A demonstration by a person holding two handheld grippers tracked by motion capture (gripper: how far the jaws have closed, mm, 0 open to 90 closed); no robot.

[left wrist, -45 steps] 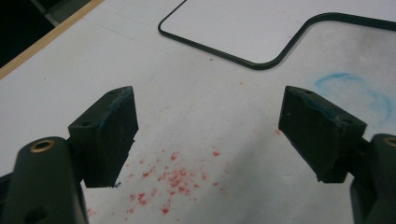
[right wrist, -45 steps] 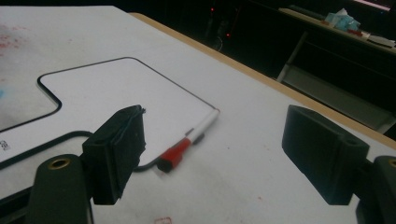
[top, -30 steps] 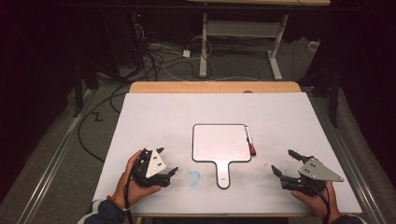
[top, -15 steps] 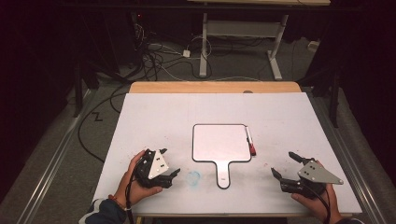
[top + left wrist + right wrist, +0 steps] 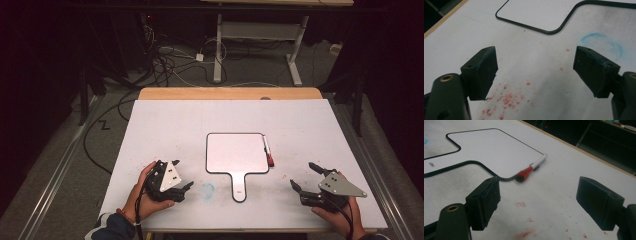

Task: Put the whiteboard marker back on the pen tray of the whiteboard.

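White tabletop [image 5: 165, 125], marker [image 5: 268, 152] nearer your right gripper [image 5: 303, 183].
From that gripper, wide open and empty, it lies at ten o'clock along the whiteboard [image 5: 235, 152] edge, long axis twelve-to-six; your left gripper [image 5: 183, 181], also agape and empty, sits farther off.

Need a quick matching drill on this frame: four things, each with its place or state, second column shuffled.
Things:
1. whiteboard
2. marker
3. blue smudge
4. right tool

Places or states:
A. along the board's right edge
B. open, holding nothing
C. centre of the table, handle toward the person
D. on the table, left of the handle

Pairs: 1-C, 2-A, 3-D, 4-B
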